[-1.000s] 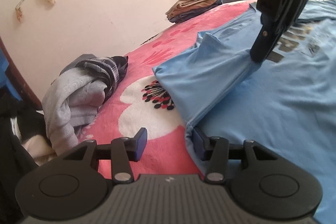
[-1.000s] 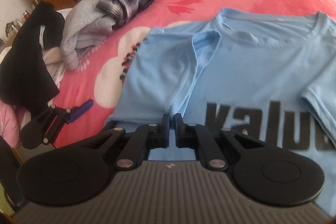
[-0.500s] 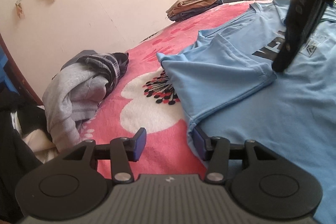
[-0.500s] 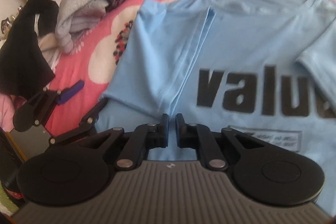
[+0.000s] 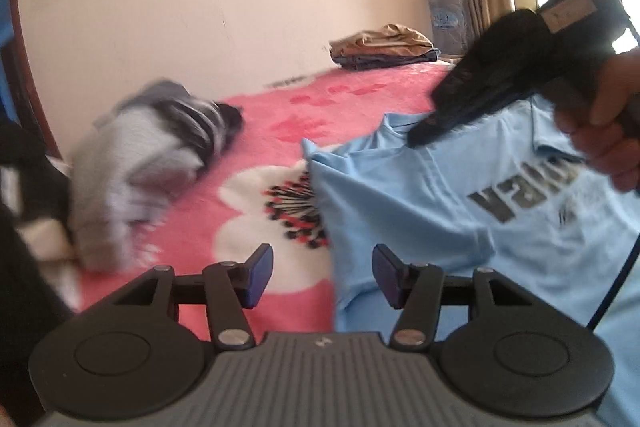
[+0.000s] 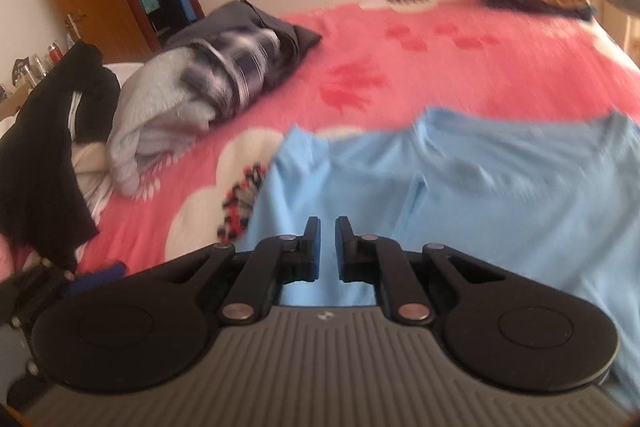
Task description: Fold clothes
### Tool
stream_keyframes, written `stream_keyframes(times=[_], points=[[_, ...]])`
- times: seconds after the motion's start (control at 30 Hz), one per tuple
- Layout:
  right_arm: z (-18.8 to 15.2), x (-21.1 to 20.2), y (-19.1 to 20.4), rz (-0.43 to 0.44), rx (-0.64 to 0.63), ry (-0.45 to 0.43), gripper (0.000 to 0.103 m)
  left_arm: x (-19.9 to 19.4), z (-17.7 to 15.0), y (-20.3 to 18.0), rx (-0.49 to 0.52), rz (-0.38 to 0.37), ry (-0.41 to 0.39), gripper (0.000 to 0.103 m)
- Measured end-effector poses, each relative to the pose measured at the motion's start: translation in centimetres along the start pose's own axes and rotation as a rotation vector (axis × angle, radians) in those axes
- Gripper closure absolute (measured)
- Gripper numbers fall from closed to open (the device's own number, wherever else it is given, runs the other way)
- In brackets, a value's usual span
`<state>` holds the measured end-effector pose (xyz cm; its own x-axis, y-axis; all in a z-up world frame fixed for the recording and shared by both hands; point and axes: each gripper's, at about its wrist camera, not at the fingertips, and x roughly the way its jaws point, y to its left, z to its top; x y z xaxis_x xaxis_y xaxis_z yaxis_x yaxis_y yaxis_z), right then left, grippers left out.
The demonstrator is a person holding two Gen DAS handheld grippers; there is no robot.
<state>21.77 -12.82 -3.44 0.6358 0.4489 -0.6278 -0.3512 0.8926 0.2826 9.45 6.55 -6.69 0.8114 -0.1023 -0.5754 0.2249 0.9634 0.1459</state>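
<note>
Pink flowered bed cover (image 5: 256, 155) fills most of both views. My light blue T-shirt (image 5: 404, 203) lies flat on it, print side up, its near-side sleeve folded in over the body. A heap of grey and plaid clothes (image 6: 192, 95) sits well apart on the cover (blurred, so I can't sort the pieces), and a folded tan and dark stack (image 5: 384, 47) rests at the far edge by the wall. My left gripper (image 5: 322, 277) has its jaws wide, nothing pinched, the shirt's side edge running between them. My right gripper (image 6: 328, 247) hangs over the shirt with only a narrow slit between its fingers, nothing in it.
</note>
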Motion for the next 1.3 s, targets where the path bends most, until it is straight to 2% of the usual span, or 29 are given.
stream_keyframes(times=[0.03,0.07,0.1,0.13,0.17,0.2,0.23,0.3,0.37,0.43,0.57,0.67,0.7,0.73,0.77,0.8,0.9,0.97,1.13,1.27,1.3], points=[[0.7,0.6,0.2,-0.001,-0.024,-0.007,0.096,1.0,0.2,0.2,-0.035,-0.016,0.025,0.057],[1.3,1.3,0.5,-0.001,-0.049,-0.013,0.096,2.0,0.0,0.4,-0.071,-0.03,0.057,0.074],[2.0,1.9,0.8,-0.002,-0.074,-0.019,0.096,2.9,-0.3,0.8,-0.108,-0.042,0.098,0.081],[2.7,2.6,1.0,0.004,-0.104,-0.016,0.096,3.3,-0.7,1.3,-0.143,-0.057,0.113,0.084],[3.3,3.3,1.2,0.01,-0.134,-0.013,0.095,3.4,-1.1,1.7,-0.179,-0.074,0.11,0.085],[4.0,4.0,1.5,0.016,-0.164,-0.01,0.088,3.3,-1.4,1.8,-0.186,-0.081,0.106,0.085],[4.7,4.9,1.7,0.034,-0.187,0.004,0.075,3.2,-1.6,1.7,-0.172,-0.079,0.098,0.086],[5.5,6.4,2.1,0.07,-0.215,0.031,0.057,2.9,-2.1,1.2,-0.139,-0.071,0.08,0.087],[6.0,7.9,2.4,0.057,-0.266,0.052,0.056,2.7,-2.5,0.7,-0.104,-0.061,0.064,0.088],[6.9,9.2,1.9,0.063,-0.226,0.067,0.056,2.6,-2.8,0.3,-0.078,-0.049,0.049,0.088],[8.9,10.9,0.7,0.144,-0.056,0.118,0.056,2.4,-3.0,-0.4,-0.037,-0.031,0.028,0.091],[9.4,12.9,1.3,0.151,-0.038,0.192,0.056,2.4,-3.1,-0.7,-0.018,-0.022,0.019,0.093],[9.3,13.7,1.6,0.145,-0.041,0.225,0.059,2.4,-3.1,-0.8,-0.016,-0.021,0.017,0.093],[9.1,14.1,1.6,0.128,-0.035,0.24,0.084,2.4,-3.2,-0.8,-0.016,-0.021,0.014,0.093],[9.0,14.5,1.6,0.109,-0.029,0.253,0.103,2.3,-3.3,-0.8,-0.017,-0.021,0.012,0.093],[8.8,14.9,1.6,0.091,-0.022,0.267,0.102,2.3,-3.3,-0.8,-0.017,-0.022,0.01,0.093],[8.6,14.3,-0.3,0.085,0.102,0.18,0.102,2.3,-3.3,-0.8,-0.019,-0.024,0.009,0.094],[8.2,14.6,-1.8,0.104,0.217,0.167,0.102,2.3,-3.3,-0.8,-0.019,-0.025,0.01,0.094],[7.0,15.2,-3.5,0.12,0.371,0.132,0.101,2.4,-3.4,-0.7,-0.019,-0.026,0.011,0.094],[7.1,12.6,-5.1,0.094,0.406,0.031,0.098,2.5,-3.4,-0.6,-0.03,-0.033,0.013,0.094],[7.3,11.7,-5.5,0.099,0.402,0.03,0.098,2.5,-3.4,-0.5,-0.034,-0.035,0.013,0.094]])
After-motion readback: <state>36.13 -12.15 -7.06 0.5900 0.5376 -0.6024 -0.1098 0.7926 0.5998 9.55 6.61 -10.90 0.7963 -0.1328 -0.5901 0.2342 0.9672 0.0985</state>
